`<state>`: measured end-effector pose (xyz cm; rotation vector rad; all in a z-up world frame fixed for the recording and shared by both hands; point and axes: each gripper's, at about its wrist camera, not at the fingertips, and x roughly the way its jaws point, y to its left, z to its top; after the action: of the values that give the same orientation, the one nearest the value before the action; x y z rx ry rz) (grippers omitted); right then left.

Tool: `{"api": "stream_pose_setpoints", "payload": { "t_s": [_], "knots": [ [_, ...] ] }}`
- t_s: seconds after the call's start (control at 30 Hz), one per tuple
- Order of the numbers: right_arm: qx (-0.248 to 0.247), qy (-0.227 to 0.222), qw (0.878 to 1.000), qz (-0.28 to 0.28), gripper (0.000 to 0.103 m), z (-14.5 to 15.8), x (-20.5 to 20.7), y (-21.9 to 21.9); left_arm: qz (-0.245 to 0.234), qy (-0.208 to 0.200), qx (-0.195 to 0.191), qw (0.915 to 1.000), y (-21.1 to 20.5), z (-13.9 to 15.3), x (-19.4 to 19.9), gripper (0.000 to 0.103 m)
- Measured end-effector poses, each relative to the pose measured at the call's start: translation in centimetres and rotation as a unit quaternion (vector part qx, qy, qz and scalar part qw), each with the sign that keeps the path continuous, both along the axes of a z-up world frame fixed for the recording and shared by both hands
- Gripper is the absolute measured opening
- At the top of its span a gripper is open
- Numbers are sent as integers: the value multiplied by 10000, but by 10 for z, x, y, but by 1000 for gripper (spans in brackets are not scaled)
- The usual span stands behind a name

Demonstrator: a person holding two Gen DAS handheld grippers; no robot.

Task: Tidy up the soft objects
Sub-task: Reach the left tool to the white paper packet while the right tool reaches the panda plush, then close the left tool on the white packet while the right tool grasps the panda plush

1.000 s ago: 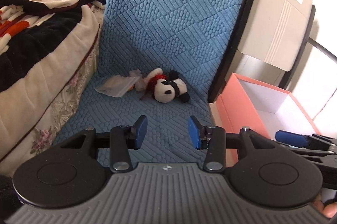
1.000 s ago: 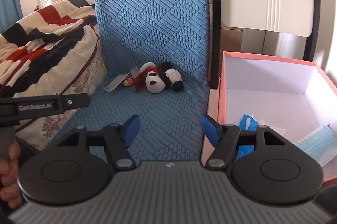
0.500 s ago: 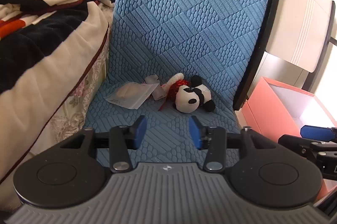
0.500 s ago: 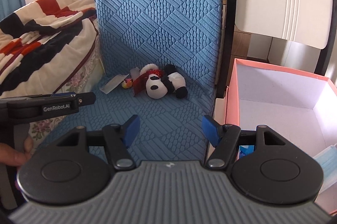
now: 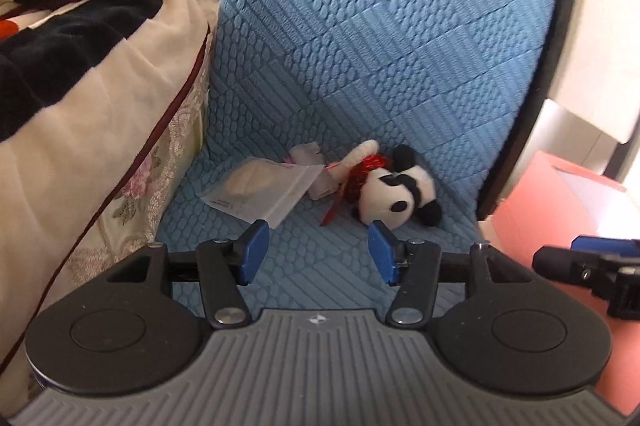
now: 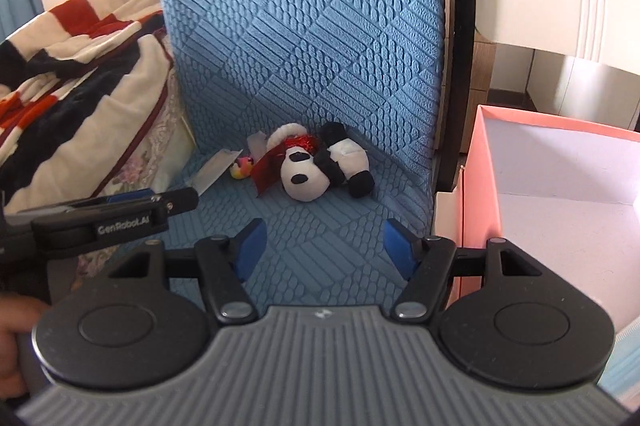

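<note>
Your toy panda lies on its side at the far end of the blue quilted seat, close to the backrest: white plush, black ears and limbs, a red shiny scrap at its neck. A clear plastic bag sits just left of it. Your left gripper has just been widening its jaws; nothing sits between them. Your right gripper also stands apart and empty. The pink box is on the right.

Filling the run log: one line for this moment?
phase: approach | left gripper: open, just widened, empty | right gripper: open, empty | target: panda plush on blue cushion | pink box at right
</note>
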<state>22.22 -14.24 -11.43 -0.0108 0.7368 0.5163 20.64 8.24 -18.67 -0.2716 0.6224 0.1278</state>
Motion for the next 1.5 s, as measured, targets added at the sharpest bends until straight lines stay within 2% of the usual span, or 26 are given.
{"api": "stream_pose_setpoints", "payload": {
  "t_s": [0.13, 0.33, 0.43, 0.57, 0.7, 0.87, 1.07, 1.2, 1.27, 1.37, 1.5],
  "knots": [
    [85, 83, 9999, -41, 67, -5, 21, 8, 33, 147, 172, 9997, 3, -9, 18, 63],
    [235, 79, 9996, -121, 67, -11, 60, 25, -147, 238, 871, 9958, -9, -19, 46, 66],
    [198, 64, 9998, -33, 67, -18, 77, 40, -160, 412, 1269, 9909, -13, -26, 60, 66],
    [327, 305, 9990, 65, 67, -31, 99, 55, -84, 618, 1673, 9839, -11, -35, 75, 66],
    [94, 93, 9994, 305, 67, -36, 113, 73, -123, 895, 1921, 9772, -7, -43, 94, 66],
    [-101, -7, 9973, 731, 59, -43, 125, 88, -222, 1185, 2285, 9661, -1, -51, 113, 66],
    [-238, 145, 9933, 1121, 58, -56, 132, 100, -376, 1269, 2306, 9640, 9, -59, 128, 66],
    [-753, 50, 9887, 1293, 57, -67, 131, 108, -304, 1368, 2002, 9697, 22, -68, 135, 64],
    [-691, 86, 9886, 1332, 58, -71, 132, 107, -276, 1354, 1913, 9718, 26, -67, 137, 59],
    [-645, 122, 9879, 1404, 60, -72, 131, 104, -309, 1349, 1653, 9765, 32, -66, 139, 40],
    [-740, 233, 9848, 1554, 60, -70, 131, 101, -221, 1297, 1388, 9815, 42, -63, 139, 23]
  ]
}}
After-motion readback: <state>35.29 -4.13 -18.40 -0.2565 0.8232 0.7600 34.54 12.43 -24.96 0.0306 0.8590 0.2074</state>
